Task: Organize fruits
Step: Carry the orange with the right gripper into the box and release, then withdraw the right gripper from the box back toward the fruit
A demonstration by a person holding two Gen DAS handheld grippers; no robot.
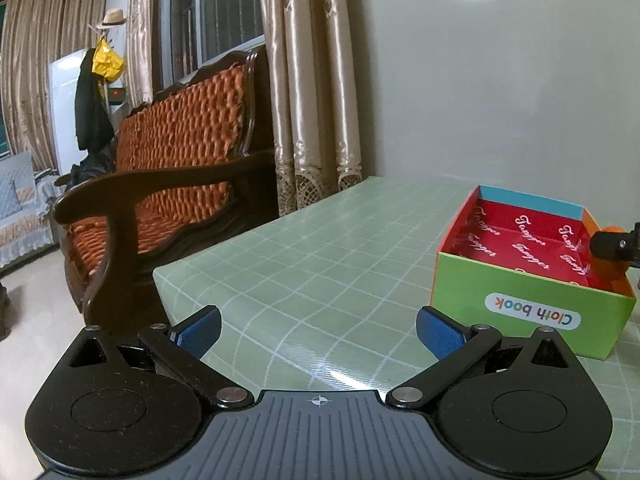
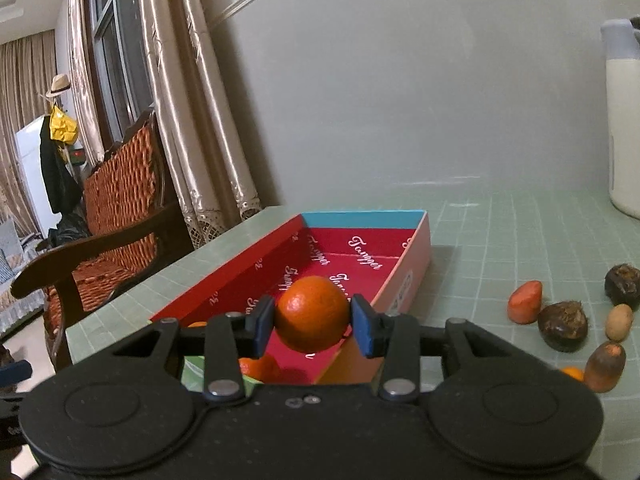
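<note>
My right gripper (image 2: 312, 320) is shut on an orange (image 2: 312, 312) and holds it over the near end of the red-lined cardboard box (image 2: 360, 220). Another orange (image 2: 260, 366) lies in the box below it. In the left wrist view the same box (image 1: 532, 312) with its green side stands at the right, and the held orange (image 1: 610, 266) shows at its right edge. My left gripper (image 1: 318, 332) is open and empty above the green checked table (image 1: 320, 248), left of the box.
Right of the box lie two carrot pieces (image 2: 526, 302), dark brown round fruits (image 2: 562, 326), a small tan fruit (image 2: 618, 322) and a small orange (image 2: 572, 372). A white jug (image 2: 624, 128) stands at the far right. A wooden sofa (image 1: 180, 184) stands left of the table.
</note>
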